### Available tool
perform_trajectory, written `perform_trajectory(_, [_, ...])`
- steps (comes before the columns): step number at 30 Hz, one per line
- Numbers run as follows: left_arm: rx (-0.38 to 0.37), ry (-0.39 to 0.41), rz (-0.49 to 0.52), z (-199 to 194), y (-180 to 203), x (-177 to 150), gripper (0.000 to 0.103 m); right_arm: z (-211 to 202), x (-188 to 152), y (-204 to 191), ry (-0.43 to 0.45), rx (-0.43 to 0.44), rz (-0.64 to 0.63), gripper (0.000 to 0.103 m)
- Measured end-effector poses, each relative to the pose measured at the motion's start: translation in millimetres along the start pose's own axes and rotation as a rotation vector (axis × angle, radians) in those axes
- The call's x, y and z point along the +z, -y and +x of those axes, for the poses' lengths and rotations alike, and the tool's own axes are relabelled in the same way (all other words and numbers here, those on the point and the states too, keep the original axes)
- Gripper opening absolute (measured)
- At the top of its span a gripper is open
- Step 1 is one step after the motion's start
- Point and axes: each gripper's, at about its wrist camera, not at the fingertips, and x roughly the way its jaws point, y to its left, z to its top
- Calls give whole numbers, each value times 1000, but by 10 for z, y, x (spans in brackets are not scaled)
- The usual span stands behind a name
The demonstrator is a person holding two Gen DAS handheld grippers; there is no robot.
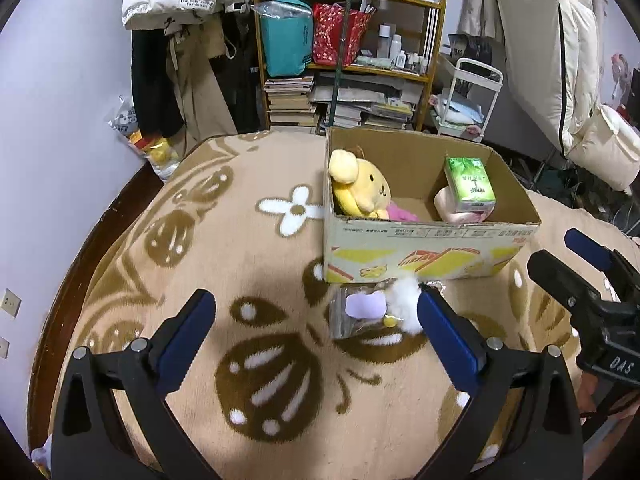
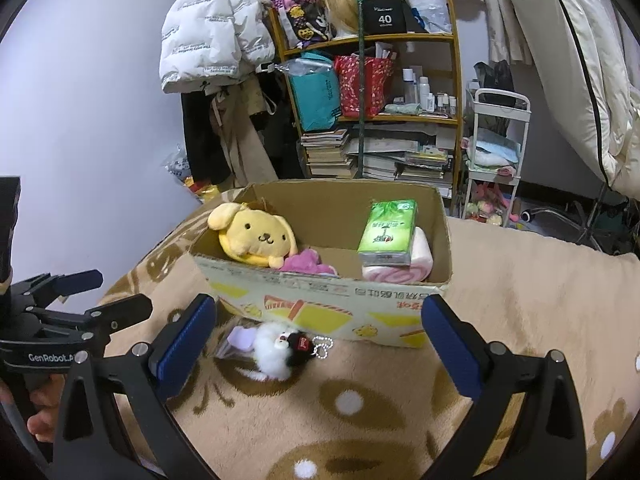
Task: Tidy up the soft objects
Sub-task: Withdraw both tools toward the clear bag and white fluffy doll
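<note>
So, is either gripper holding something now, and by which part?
Nothing is held. The left gripper and right gripper are both open; the white plush keychain lies untouched on the blanket.

Bedroom, blanket (image 1: 200, 240), hung coats (image 2: 208, 32), bookshelf (image 1: 432, 32)

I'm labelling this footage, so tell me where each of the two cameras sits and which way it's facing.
Left wrist: on the left gripper, angled down over the blanket toward the cardboard box; the right gripper shows at its right edge.
Right wrist: on the right gripper, facing the same box from nearer; the left gripper and a hand show at its left edge.
Shared: box, yellow plush, green tissue pack, white fluffy keychain toy, bookshelf.
</note>
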Motion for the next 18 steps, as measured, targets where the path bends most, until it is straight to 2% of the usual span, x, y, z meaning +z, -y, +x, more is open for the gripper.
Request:
perform_trajectory(9, [-15, -53, -47, 227, -54, 12, 100, 147, -71, -84, -37, -28, -43, 103])
perform_trajectory(14, [-76, -114, -118, 420, -129, 37, 100, 353, -136, -69, -101, -35, -43, 103])
perform_trajectory(18, [-60, -137, -128, 534, -133, 36, 100, 472, -188, -62, -141, -33, -52, 103])
